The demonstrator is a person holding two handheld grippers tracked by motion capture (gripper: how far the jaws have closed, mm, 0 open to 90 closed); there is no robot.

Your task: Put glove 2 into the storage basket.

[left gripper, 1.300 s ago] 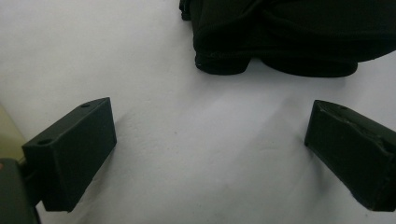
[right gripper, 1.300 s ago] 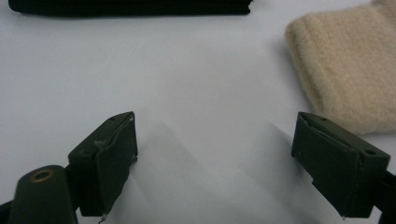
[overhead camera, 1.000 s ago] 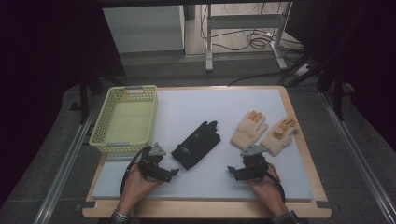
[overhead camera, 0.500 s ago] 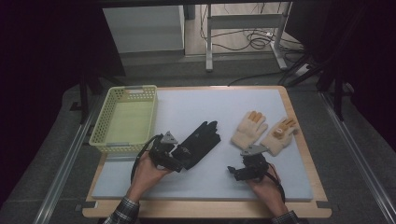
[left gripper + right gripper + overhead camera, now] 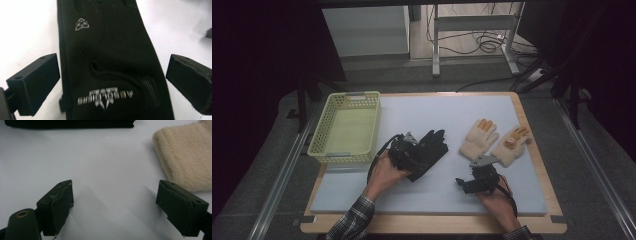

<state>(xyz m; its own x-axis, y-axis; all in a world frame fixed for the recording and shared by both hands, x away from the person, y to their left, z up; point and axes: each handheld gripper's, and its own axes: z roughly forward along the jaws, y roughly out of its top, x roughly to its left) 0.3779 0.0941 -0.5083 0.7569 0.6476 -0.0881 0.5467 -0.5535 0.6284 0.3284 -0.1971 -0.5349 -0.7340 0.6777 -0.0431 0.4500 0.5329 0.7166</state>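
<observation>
near the middle of the pale surface (image 5: 512, 105) lies a black glove (image 5: 432, 150), fingers pointing away from the person and cuff toward them. the left tool (image 5: 404, 152) sits over the cuff end of it, held by the person's left hand (image 5: 384, 172). seen from the left gripper view, the left tool (image 5: 110, 82) is spread wide, one jaw on each side of the black glove (image 5: 107, 50), with the printed lettering and a small logo between them; the jaws stand just off the fabric edges and do not pinch it.

the right tool (image 5: 477, 181) rests nearer the front edge, held by the right hand (image 5: 497, 200), well apart from the black glove. from the right gripper view its jaws are also wide apart, the right tool (image 5: 115, 207) holding nothing, with bare surface between them and a cream glove (image 5: 185, 157) just beyond the right-hand jaw.

two cream gloves with orange fingertips (image 5: 494, 140) lie side by side to the right of the black one. a yellow-green basket (image 5: 344, 155) stands at the left.
</observation>
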